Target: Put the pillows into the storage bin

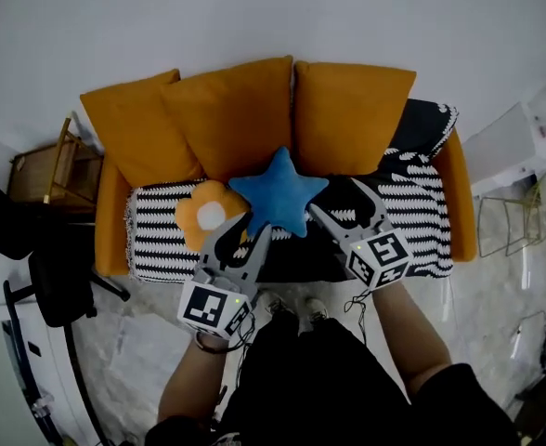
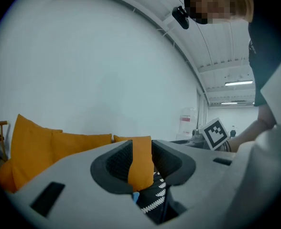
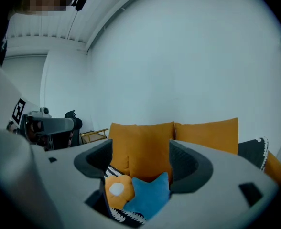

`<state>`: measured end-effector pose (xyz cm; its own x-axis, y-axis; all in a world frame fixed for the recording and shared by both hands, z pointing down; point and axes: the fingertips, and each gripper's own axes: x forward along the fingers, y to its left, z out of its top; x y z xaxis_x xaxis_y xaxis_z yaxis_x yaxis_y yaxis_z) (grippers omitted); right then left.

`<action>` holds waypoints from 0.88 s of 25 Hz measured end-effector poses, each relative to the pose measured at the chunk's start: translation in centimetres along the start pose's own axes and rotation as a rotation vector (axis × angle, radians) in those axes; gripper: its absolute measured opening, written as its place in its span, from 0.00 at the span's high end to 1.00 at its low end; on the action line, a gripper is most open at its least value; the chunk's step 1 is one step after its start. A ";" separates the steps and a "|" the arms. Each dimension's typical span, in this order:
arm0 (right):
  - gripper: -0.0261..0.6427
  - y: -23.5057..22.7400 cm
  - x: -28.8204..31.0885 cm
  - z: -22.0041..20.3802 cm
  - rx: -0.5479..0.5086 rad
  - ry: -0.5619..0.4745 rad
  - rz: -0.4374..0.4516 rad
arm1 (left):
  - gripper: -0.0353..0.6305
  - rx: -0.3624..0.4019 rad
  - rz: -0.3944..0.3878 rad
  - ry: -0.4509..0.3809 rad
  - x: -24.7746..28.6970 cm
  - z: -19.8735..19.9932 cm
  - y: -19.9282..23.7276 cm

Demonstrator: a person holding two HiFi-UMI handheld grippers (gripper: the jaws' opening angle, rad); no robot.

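While both tools are hanging in the air before the sofa, neither is gripping anything. The left gripper is holding its jaws a little apart, and in its own view only a far cushion, a strip of patterned cloth and a sliver of blue low down are showing through the gap. The right gripper is holding its jaws wide apart and empty, framing the two small pillows from a distance without touching them.

Outward from the jaws, the blue star pillow is leaning upright at the middle of the seat. The orange flower pillow is lying just beside it on the person's left, the two overlapping at their edges. Both are resting on the black-and-white throw, with three large orange back cushions standing behind them (these may count as pillows too). From above, the left jaw tips are sitting over the lower edges of the flower and star, though contact cannot be judged there.

By my reading, the reach for a first pillow is under way and nothing is being carried to the storage bin, which no view is showing. The next move is calling for one gripper to go forward, take a soft edge such as a star point or a petal between its jaws and pinch deep enough that the stuffing is not slipping out, then find the bin out of frame.
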<state>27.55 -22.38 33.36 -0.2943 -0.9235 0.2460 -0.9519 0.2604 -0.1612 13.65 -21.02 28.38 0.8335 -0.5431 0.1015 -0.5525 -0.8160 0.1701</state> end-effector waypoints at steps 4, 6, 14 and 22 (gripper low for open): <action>0.40 -0.4 1.6 -1.7 0.025 0.034 -0.046 | 0.78 -0.035 -0.034 0.017 1.2 -1.8 2.4; 0.39 -0.8 2.4 -2.8 0.057 0.053 -0.062 | 0.78 -0.054 -0.039 0.035 1.7 -2.8 3.2; 0.39 -4.3 6.0 -9.1 0.216 0.120 -0.083 | 0.77 -0.100 -0.026 0.120 4.9 -8.4 4.5; 0.39 -10.4 10.2 -19.8 0.476 0.194 -0.079 | 0.77 -0.136 -0.002 0.223 10.6 -18.1 4.3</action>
<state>32.81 -28.91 56.48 -0.2764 -0.8542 0.4404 -0.8412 -0.0066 -0.5407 20.31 -26.70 47.90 0.8246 -0.4720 0.3118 -0.5567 -0.7748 0.2996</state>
